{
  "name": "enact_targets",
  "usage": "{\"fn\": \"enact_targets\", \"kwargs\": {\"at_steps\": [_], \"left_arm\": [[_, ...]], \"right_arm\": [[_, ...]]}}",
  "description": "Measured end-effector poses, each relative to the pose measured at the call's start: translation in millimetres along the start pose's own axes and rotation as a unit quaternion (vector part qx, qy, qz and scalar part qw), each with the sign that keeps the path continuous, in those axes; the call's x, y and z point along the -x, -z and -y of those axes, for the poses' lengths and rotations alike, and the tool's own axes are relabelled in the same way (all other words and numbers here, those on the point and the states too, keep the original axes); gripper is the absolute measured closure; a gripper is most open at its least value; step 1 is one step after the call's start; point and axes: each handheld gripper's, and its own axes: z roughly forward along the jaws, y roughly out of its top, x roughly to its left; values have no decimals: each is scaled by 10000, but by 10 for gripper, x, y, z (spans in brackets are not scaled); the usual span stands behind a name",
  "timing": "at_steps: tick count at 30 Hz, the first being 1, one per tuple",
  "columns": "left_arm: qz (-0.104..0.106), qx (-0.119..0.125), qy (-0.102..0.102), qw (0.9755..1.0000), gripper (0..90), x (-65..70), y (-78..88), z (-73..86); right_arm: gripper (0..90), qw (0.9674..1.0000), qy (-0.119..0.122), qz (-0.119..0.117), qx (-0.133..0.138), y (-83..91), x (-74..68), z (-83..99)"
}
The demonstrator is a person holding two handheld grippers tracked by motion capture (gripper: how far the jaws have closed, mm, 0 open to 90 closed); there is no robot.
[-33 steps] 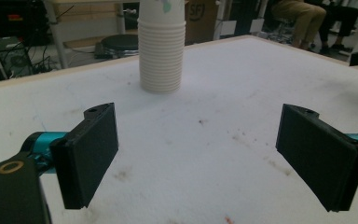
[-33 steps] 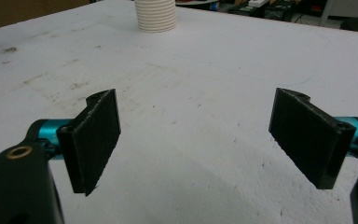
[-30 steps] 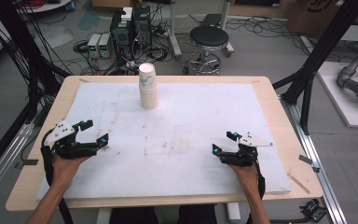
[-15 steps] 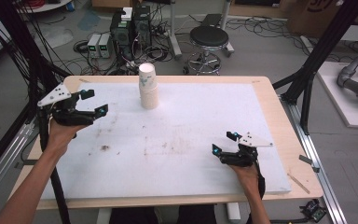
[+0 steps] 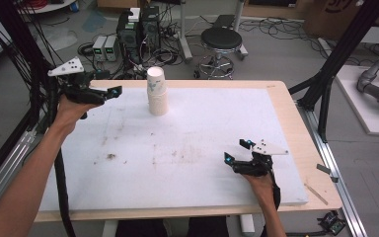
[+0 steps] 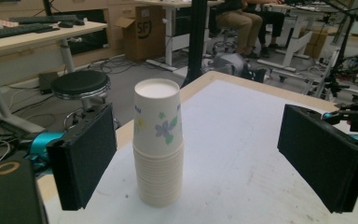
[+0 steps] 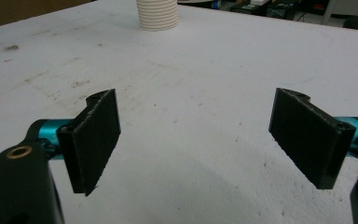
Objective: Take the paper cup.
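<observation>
A tall stack of white paper cups [image 5: 156, 94] with a flower print stands upright near the far edge of the white table sheet [image 5: 192, 133]. My left gripper [image 5: 109, 85] is held up left of the stack, open and pointing at it, a short gap away. In the left gripper view the cups [image 6: 158, 149] stand ahead between the wide-apart jaws of that gripper [image 6: 200, 140], nearer the left jaw and untouched. My right gripper [image 5: 237, 151] rests low at the front right, open and empty. Its own view shows the jaws of the right gripper [image 7: 200, 135] apart over bare sheet, with the cup stack's base [image 7: 157, 14] far ahead.
The sheet covers a wooden table [image 5: 281, 98] and has a few dirty smudges [image 5: 111, 156]. Beyond the far edge are a black stool [image 5: 221, 39], computer boxes [image 5: 138, 24] and cables. Black frame posts [image 5: 335, 59] stand at both sides.
My left gripper has risen from the front left and moved to the far left, level with the cup stack and facing it. The right gripper and the cups have stayed put.
</observation>
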Motion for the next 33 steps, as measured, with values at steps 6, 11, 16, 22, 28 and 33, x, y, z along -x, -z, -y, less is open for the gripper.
{"fn": "enact_targets", "kwargs": {"at_steps": [6,11,16,22,28,33], "left_arm": [[198,-134,44,9997,116,-202,-181,-137],[467,-301,69,9984,116,-362,-352,-223],[568,-317,54,9979,116,-466,-454,-299],[587,-491,-11,9971,116,-553,-621,-363],[722,-754,-203,9943,116,-555,-845,-454],[766,-1028,-289,9913,116,-549,-978,-487]], "right_arm": [[166,10000,14,-2,4,0,1,1],[166,10000,18,1,-2,-3,1,-1],[166,10000,6,-7,-18,-4,-1,-1],[166,10000,1,-6,0,-3,2,-1],[166,10000,8,-9,12,-1,4,1],[166,10000,5,-1,19,-1,8,1]]}}
